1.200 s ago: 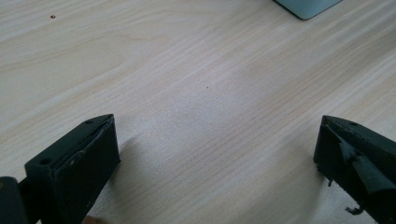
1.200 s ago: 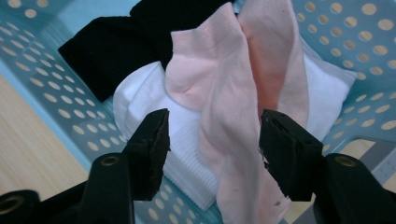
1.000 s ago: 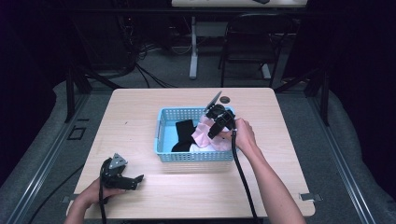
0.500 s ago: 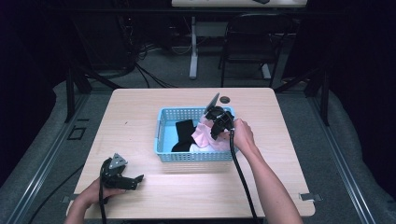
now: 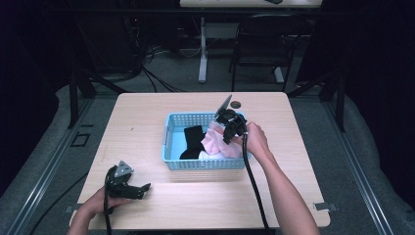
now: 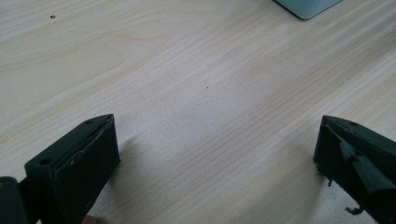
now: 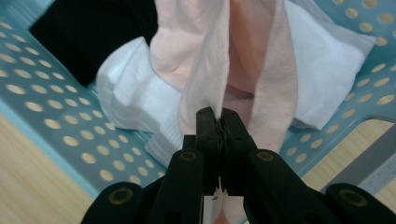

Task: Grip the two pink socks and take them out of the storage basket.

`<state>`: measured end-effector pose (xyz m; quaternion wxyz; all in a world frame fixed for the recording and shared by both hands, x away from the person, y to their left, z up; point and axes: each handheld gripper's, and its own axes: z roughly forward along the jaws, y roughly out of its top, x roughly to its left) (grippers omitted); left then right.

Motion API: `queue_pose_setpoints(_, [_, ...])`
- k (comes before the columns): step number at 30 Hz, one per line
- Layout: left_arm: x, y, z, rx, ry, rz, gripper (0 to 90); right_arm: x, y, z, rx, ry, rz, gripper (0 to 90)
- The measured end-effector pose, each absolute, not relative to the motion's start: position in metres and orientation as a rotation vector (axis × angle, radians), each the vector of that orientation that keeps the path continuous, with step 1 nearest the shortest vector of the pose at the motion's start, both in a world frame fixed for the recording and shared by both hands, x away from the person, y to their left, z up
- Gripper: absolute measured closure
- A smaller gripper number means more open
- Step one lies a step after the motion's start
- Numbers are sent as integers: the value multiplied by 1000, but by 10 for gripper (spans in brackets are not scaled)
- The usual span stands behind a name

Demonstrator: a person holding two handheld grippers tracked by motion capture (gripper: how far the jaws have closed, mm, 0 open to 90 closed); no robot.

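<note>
A light blue perforated basket (image 5: 169, 142) stands in the middle of the table, holding black, white and pink cloth. My right gripper (image 5: 229, 128) hangs over its right half, shut on the pink cloth (image 7: 243, 60), which it lifts in a fold above the white cloth (image 7: 135, 100). A black cloth (image 5: 193, 139) lies in the basket's left part. My left gripper (image 5: 139, 188) rests low at the table's front left with its jaws wide open over bare wood (image 6: 205, 93); nothing sits between them.
A small dark round thing (image 5: 236, 104) lies on the table behind the basket. A corner of the basket (image 6: 306, 7) peeks in at the top of the left gripper view. Chairs and cables stand on the floor beyond the far edge.
My right gripper has risen slightly with the pink cloth, pulling it higher out of the basket. The left gripper has stayed put.
</note>
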<state>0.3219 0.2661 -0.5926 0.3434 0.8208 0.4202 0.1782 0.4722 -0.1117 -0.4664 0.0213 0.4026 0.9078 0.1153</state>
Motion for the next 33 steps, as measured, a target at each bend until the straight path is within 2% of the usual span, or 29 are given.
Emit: queue_pose_setpoints(33, [322,266,-593,2132,1093,462,0,464,-114,-380,1190,2825,465,880])
